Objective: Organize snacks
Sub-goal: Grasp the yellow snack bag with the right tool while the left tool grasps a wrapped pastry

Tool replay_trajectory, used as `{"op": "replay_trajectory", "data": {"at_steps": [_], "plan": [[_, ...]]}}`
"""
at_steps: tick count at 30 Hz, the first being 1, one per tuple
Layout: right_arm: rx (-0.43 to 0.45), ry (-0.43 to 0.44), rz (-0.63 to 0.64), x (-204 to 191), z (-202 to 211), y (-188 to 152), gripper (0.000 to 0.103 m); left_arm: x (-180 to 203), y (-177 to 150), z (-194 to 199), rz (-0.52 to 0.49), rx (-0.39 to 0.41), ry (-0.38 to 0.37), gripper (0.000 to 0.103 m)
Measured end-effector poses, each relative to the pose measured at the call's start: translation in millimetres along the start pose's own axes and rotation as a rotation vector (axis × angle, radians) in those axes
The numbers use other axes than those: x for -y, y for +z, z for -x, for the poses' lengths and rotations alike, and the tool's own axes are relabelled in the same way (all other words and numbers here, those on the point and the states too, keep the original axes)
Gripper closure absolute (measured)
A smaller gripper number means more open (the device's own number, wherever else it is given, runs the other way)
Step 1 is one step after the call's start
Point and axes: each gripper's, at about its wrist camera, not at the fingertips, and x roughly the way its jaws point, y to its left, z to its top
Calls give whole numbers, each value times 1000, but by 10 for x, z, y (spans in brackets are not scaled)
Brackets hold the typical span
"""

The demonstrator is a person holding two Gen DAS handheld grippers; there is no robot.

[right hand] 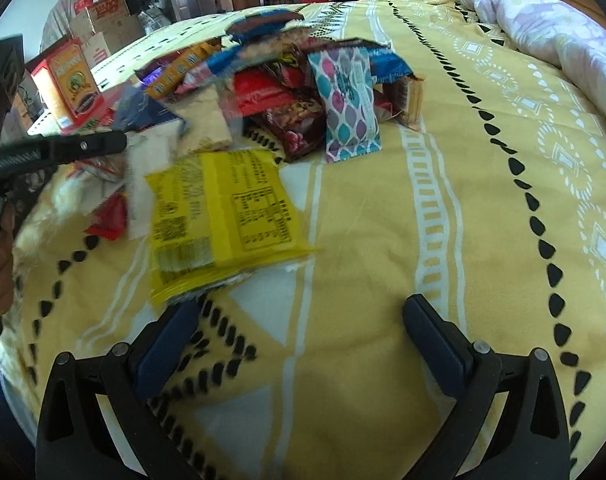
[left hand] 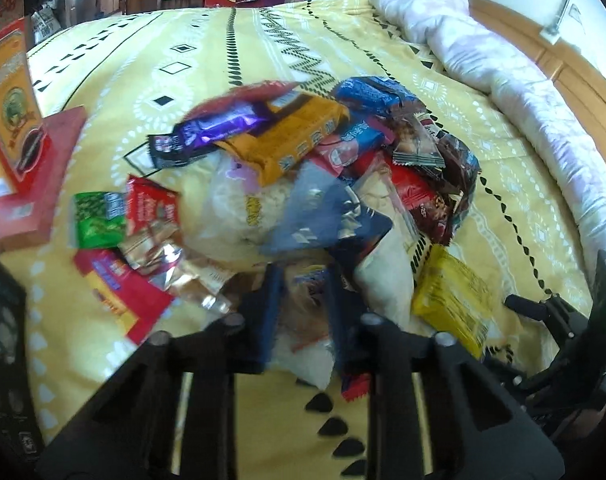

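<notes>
where visible, snack packets point(left hand: 303, 184) uncontained

bedspread point(right hand: 383, 240): yellow, white bands, black triangles | packet point(right hand: 223, 216): yellow | quilt point(left hand: 503, 52): pale pink floral

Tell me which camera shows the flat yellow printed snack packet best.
The right wrist view: the flat yellow printed snack packet lies whole and near, its label facing the camera. The left wrist view shows it smaller, off to the side, angled and blurred.
</notes>
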Motion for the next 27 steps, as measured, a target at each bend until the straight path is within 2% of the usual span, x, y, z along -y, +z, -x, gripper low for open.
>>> {"op": "replay_trajectory", "data": {"at_steps": [6,9,11,12,14,16,19,20,21,22,25,27], "plan": [[69,60,64,-138,411,-121,3,-187,-364,239,12,-32,-18,81],[97,85,110,-242,475,-7,1,-226,-480,319,37,-30,-35,81],[89,86,135,-302,364,150,1,-223,-500,366,54,-18,-53,78],[80,82,154,-312,255,238,1,-216,-500,384,57,-15,-59,75],[52,65,187,-361,52,374,1,-202,-487,436,68,2,-72,50],[2,38,215,-369,-169,455,2,-189,-477,482,75,28,-78,33],[-40,32,217,-368,-330,471,4,-161,-446,447,111,44,-81,24],[-44,37,216,-375,-338,463,12,-139,-434,391,120,32,-79,24],[-38,51,208,-379,-310,451,24,-119,-430,340,126,23,-79,24],[-36,61,194,-383,-278,445,27,-88,-423,254,133,12,-71,24],[-37,19,161,-418,-159,384,28,-23,-434,73,147,-7,-40,26],[-28,2,150,-467,-71,300,28,-4,-439,6,139,-9,-2,40]]}}
